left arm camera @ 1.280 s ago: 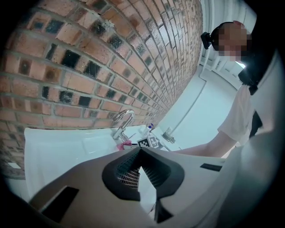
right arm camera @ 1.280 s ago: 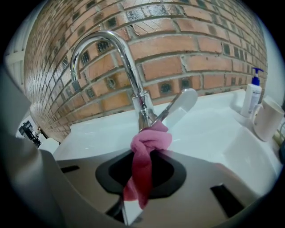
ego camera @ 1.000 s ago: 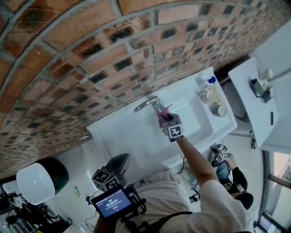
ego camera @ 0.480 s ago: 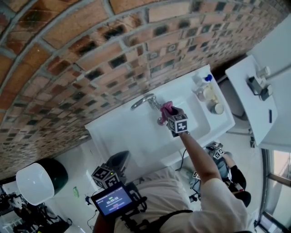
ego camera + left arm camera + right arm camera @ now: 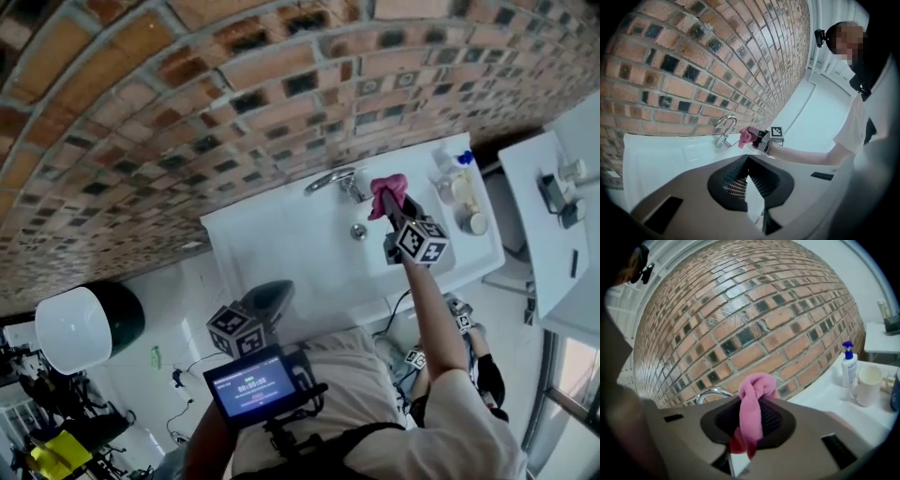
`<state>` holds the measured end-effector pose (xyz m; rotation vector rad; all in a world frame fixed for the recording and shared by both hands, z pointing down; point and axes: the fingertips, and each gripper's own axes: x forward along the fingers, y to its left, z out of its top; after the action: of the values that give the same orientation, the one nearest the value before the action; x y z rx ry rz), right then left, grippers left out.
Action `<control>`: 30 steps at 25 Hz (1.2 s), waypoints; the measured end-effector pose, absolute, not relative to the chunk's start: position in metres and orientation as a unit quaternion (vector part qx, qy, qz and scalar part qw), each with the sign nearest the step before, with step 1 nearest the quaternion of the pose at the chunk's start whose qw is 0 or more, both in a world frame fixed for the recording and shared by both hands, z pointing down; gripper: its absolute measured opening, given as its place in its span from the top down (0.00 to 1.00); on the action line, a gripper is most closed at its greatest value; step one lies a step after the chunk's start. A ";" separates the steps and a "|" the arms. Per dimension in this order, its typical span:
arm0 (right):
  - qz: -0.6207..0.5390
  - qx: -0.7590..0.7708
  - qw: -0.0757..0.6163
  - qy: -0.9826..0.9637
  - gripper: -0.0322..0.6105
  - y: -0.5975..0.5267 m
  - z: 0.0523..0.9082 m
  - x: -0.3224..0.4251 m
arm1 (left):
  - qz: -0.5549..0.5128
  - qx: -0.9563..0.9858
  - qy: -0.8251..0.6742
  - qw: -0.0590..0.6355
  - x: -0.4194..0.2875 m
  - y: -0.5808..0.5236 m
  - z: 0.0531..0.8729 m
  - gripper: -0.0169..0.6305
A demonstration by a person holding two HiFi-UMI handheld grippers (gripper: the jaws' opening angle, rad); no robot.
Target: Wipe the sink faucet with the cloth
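Your right gripper (image 5: 388, 202) reaches out over the white sink (image 5: 281, 246), its jaws clenched on a pink cloth (image 5: 385, 190). In the right gripper view the cloth (image 5: 756, 392) reads as a twisted strip whose long axis runs along the jaws. Its knotted, bunched end projects past the jaw tips toward the far brick wall (image 5: 234, 84), and its lower end lies down between the ribbed pads. From the head view this bunched end sits just to the right of the chrome faucet (image 5: 332, 179), near its base at the far rim of the sink; whether cloth and faucet touch cannot be made out. In the left gripper view the faucet (image 5: 723, 130) stands upright with an arched spout, the cloth (image 5: 745, 136) close beside it on the right. The drain (image 5: 358, 231) lies nearer to you than the faucet. Your left gripper (image 5: 747, 174) is held low and near your body, well apart from the faucet, its jaw tips closed together on nothing. A pump bottle (image 5: 848, 363) and a white cup (image 5: 867, 386) stand at the right end of the sink ledge.
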<state>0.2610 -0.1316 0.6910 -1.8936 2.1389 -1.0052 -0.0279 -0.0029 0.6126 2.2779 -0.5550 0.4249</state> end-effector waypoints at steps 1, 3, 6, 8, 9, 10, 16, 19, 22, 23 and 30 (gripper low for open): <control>-0.325 -0.620 0.052 0.712 0.81 -0.128 0.684 0.256 | 0.161 0.888 -0.219 0.372 -0.028 -0.002 0.611 0.97; -0.308 -0.612 0.034 0.728 0.81 -0.116 0.678 0.244 | 0.158 0.889 -0.219 0.371 -0.027 -0.001 0.607 0.97; -0.286 -0.605 -0.012 0.743 0.81 -0.090 0.676 0.224 | 0.159 0.893 -0.211 0.365 -0.025 0.000 0.606 0.97; -0.287 -0.596 -0.035 0.750 0.81 -0.073 0.688 0.211 | 0.157 0.893 -0.211 0.365 -0.025 0.002 0.606 0.97; -0.289 -0.591 -0.043 0.752 0.81 -0.065 0.693 0.205 | 0.155 0.893 -0.213 0.366 -0.025 0.002 0.606 0.97; -0.291 -0.589 -0.051 0.752 0.81 -0.058 0.697 0.201 | 0.153 0.892 -0.213 0.367 -0.024 0.002 0.605 0.97; -0.317 -0.584 -0.084 0.742 0.81 -0.021 0.713 0.190 | 0.145 0.896 -0.206 0.367 -0.017 0.004 0.603 0.97; -0.338 -0.577 -0.094 0.738 0.81 -0.001 0.729 0.180 | 0.144 0.895 -0.201 0.371 -0.015 0.009 0.606 0.97; -0.348 -0.571 -0.104 0.736 0.81 0.010 0.739 0.173 | 0.142 0.898 -0.195 0.368 -0.011 0.010 0.605 0.97; -0.351 -0.568 -0.105 0.737 0.81 0.012 0.741 0.170 | 0.143 0.899 -0.194 0.367 -0.010 0.010 0.604 0.97; -0.367 -0.560 -0.126 0.732 0.81 0.020 0.747 0.148 | 0.146 0.897 -0.188 0.372 -0.015 0.017 0.604 0.97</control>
<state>0.1483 0.0200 0.7472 -1.9168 2.5046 -1.2539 -0.0150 0.0167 0.6036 2.3005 -0.4811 0.3735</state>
